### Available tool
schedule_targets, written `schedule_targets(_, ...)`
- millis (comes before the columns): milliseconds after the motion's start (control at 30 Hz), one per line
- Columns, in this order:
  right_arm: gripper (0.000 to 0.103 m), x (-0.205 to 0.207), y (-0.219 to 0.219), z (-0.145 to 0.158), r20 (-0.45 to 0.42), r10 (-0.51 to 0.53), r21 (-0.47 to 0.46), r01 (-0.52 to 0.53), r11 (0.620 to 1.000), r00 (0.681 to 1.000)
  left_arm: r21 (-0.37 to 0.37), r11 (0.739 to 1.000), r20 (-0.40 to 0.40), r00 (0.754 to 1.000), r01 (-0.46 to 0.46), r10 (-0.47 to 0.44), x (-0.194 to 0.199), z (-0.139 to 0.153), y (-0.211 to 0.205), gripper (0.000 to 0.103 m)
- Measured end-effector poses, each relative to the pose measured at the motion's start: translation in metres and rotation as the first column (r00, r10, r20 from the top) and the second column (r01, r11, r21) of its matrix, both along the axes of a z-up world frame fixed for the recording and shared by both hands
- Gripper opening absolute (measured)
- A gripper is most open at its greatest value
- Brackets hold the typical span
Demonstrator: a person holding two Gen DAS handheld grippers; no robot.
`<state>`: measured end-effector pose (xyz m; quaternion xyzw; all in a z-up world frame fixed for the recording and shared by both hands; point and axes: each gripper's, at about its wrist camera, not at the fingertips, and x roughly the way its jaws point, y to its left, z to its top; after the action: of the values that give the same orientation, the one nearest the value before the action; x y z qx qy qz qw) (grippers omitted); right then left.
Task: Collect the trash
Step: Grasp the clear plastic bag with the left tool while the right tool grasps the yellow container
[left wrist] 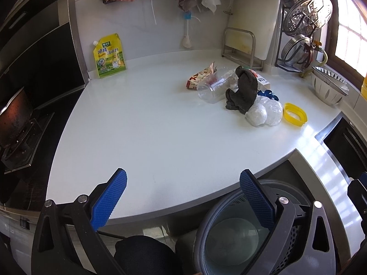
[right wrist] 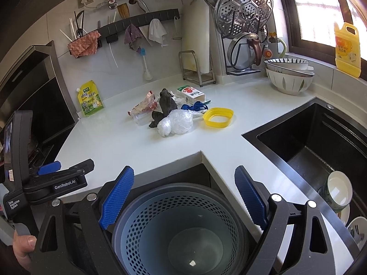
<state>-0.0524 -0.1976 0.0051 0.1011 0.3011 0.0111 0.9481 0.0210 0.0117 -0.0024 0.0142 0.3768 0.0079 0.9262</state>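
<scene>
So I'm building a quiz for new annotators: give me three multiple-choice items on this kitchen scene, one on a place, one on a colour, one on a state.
1. Where is the trash bin?
A. on the counter
B. below the counter's edge
C. in the sink

2. What colour is the ring-shaped lid?
A. yellow
B. red
C. green

3. How is the right hand-held gripper?
A. shut on a bag
B. shut on nothing
C. open

Answers: B, the bin sits under the countertop corner; A, the lid beside the crumpled plastic bag is yellow; C, its blue fingers stand apart holding nothing.
</scene>
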Motion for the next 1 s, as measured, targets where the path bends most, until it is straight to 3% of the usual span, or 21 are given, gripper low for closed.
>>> schedule_targets(533,0.085,0.112,-0.059,-0.016,-0.110,-0.022,0.020,0.024,1.000,0.994,-0.039,0.999,-0.034,0.999,0.005,-0.006,0.100,-0.002,-0.014,0.097)
schedule_targets(1000,0.085,0.203,-0.072,-0.043,-0.215,-0.013,-0.012,0.010,1.000,0.977,-0.040,0.998,-0.051,0.997,0.047,-0.049,0.136,-0.018,-0.054,0.097)
